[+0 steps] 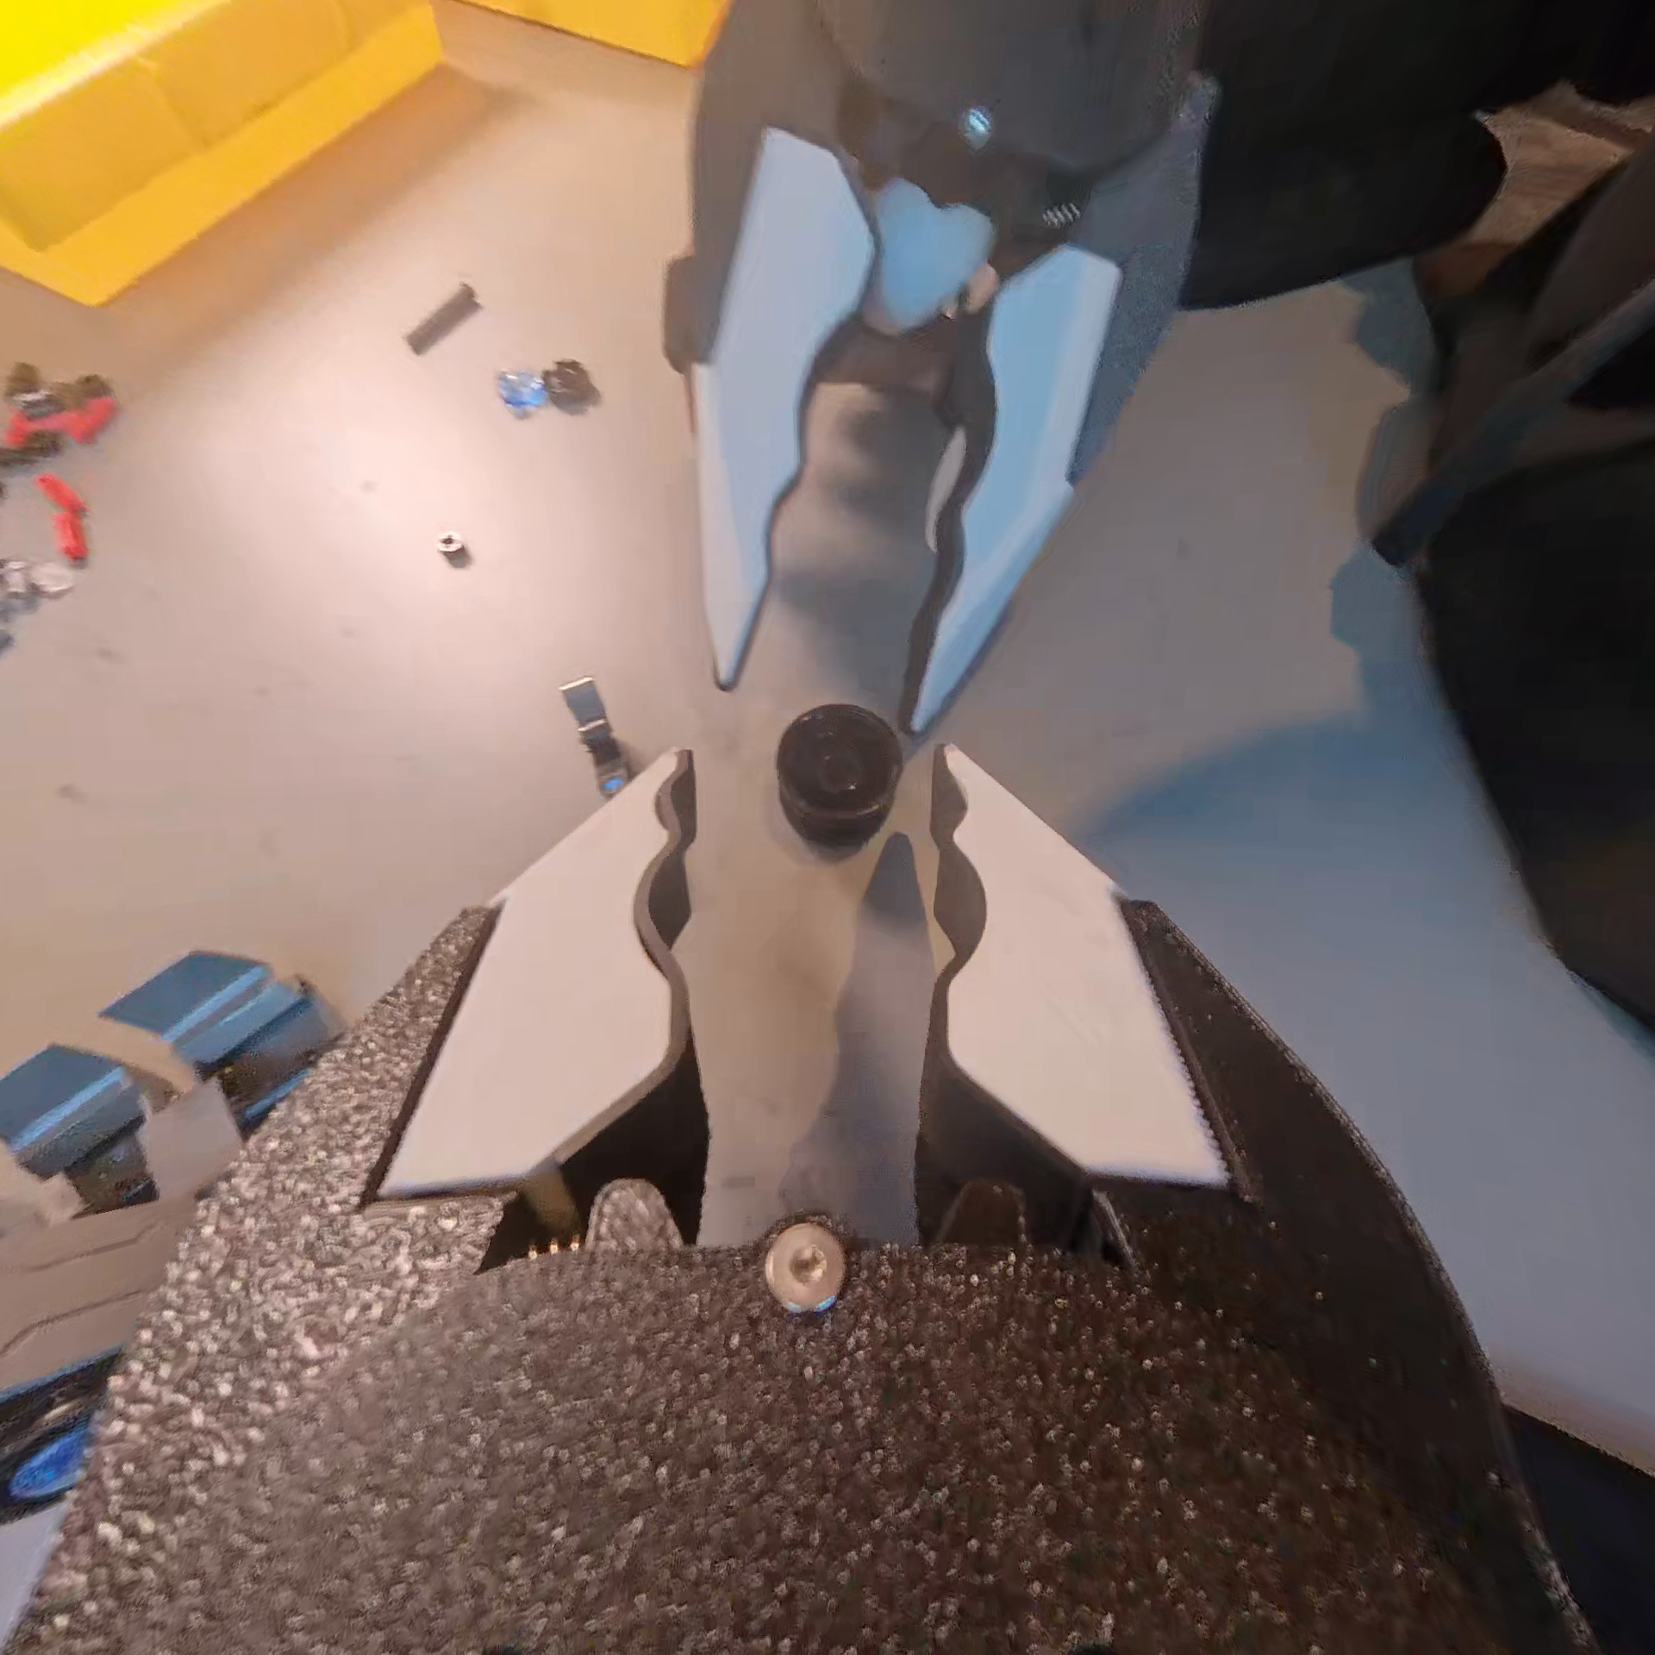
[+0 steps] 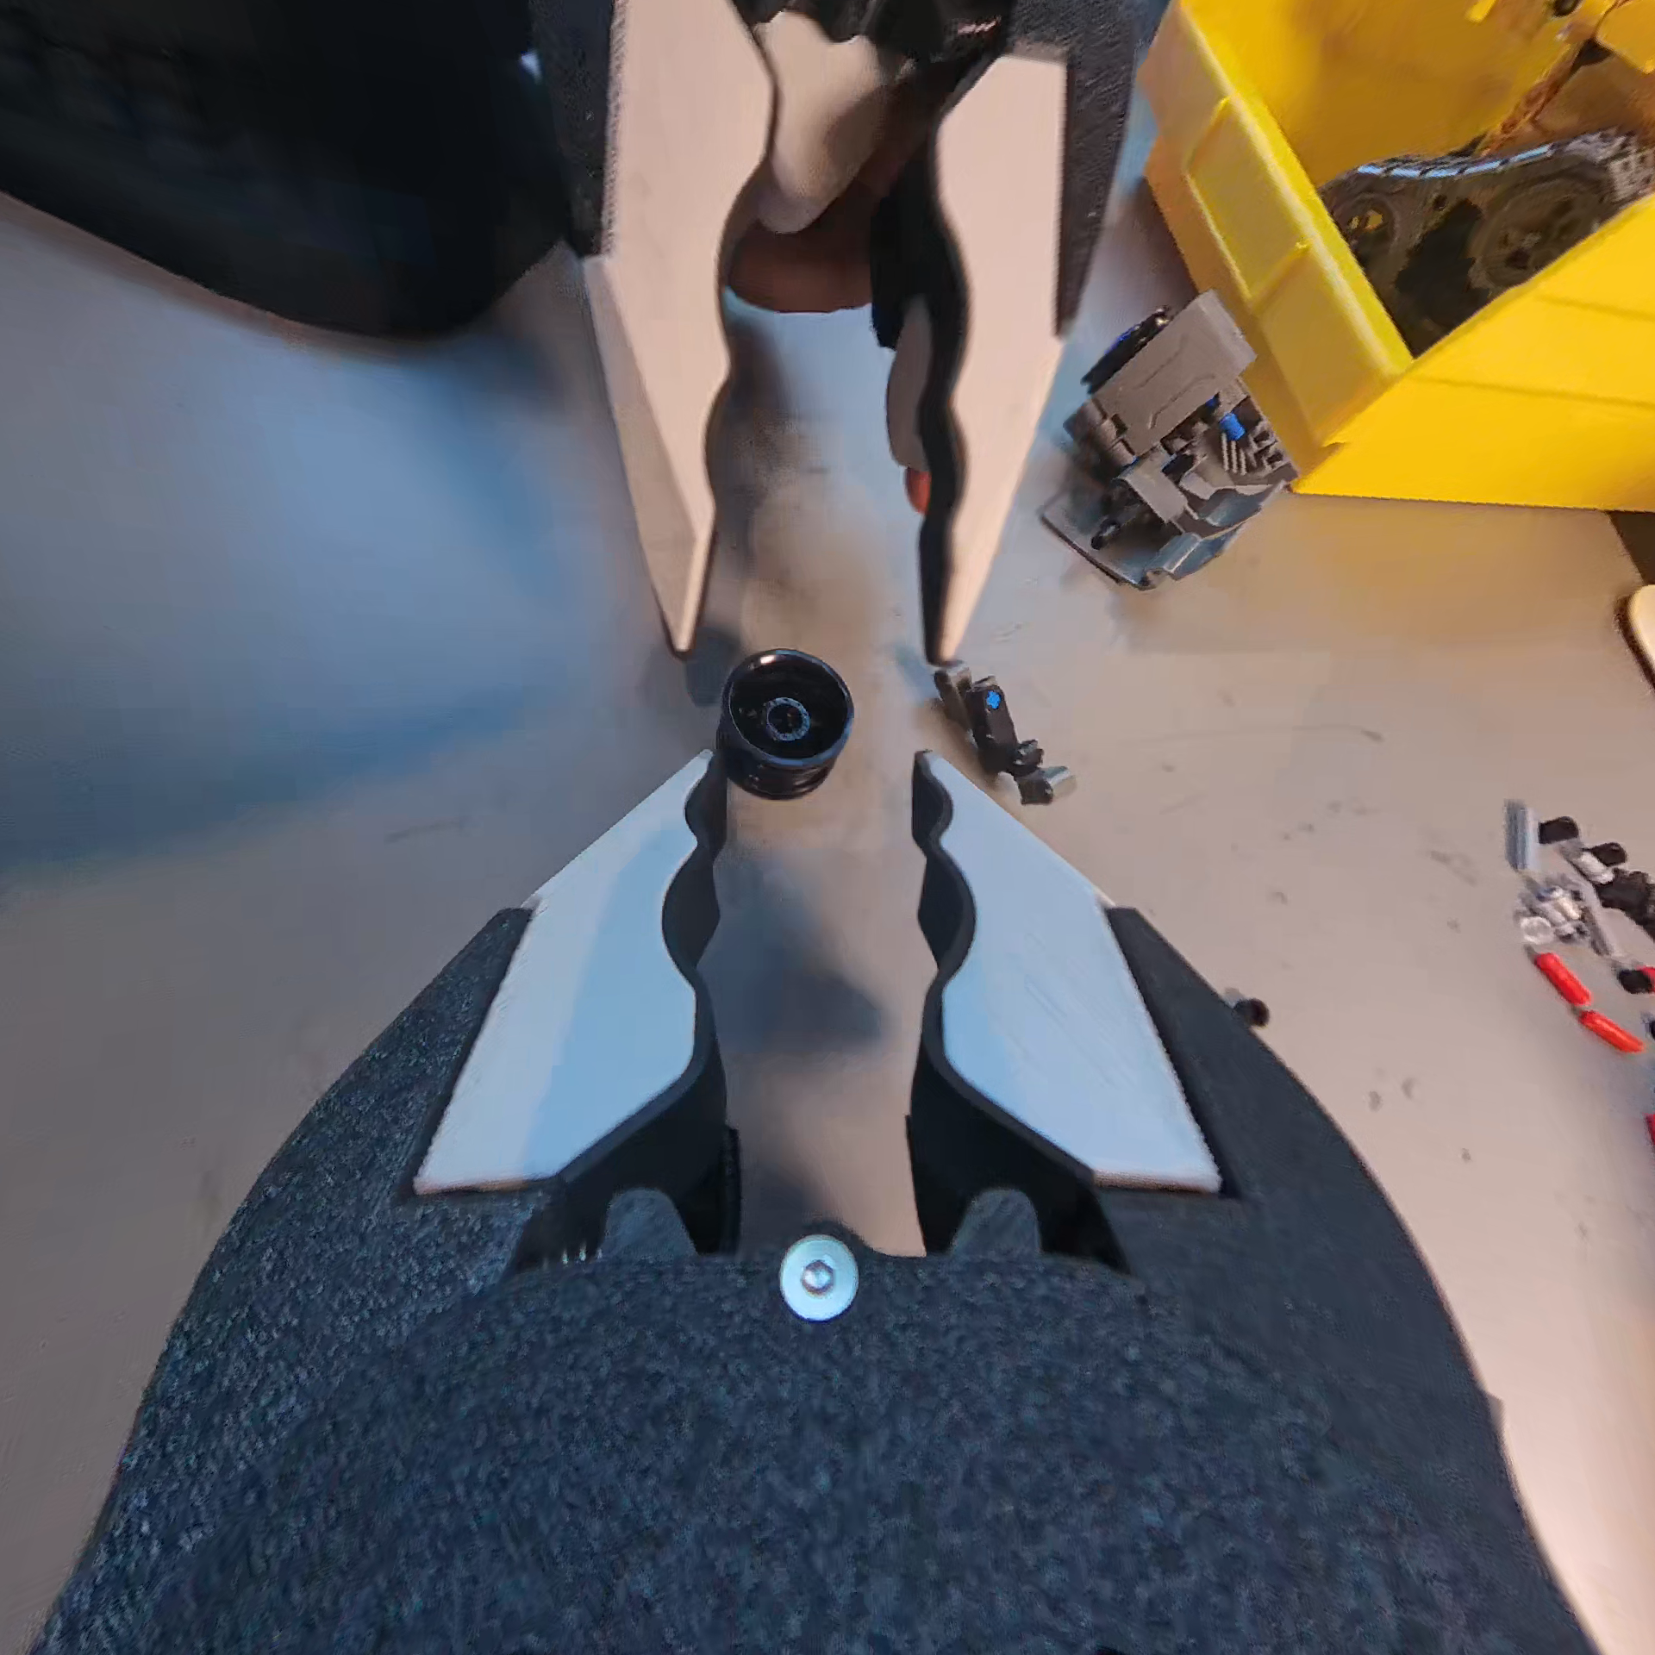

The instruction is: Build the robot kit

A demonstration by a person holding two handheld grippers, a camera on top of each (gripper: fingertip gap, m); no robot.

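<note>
My left gripper [image 1: 810, 757] is spread wide with nothing between its white fingers, and my right gripper [image 2: 813, 759] is spread the same way, also gripping nothing. They face each other tip to tip over the grey table [image 1: 269, 761].

The yellow bin [image 2: 1433, 385] sits ahead and to the right of my right gripper. In it lies a dark tracked vehicle part [image 2: 1478, 224] with grey wheels, and some thin wiring shows above that. From my left gripper the same yellow bin [image 1: 179, 134] is far ahead to the left; its inside is not visible from there.

The small black wheel [image 1: 837, 788] stands on the table between the two sets of fingertips. From my right gripper the black wheel [image 2: 786, 730] is just beyond my left fingertip, very near it, though I cannot tell whether they touch.

A small grey piece with a blue dot [image 2: 994, 743] lies just beside my right gripper's right fingertip. A grey and blue block assembly [image 2: 1164, 448] rests against the bin's front. Loose red, black and silver bits [image 2: 1585, 940] are scattered well off to the right. Out beyond my left gripper, to the left, lie a small metal nut [image 1: 454, 546], a dark ridged bar [image 1: 441, 318] and a blue and black cluster [image 1: 548, 387].
</note>
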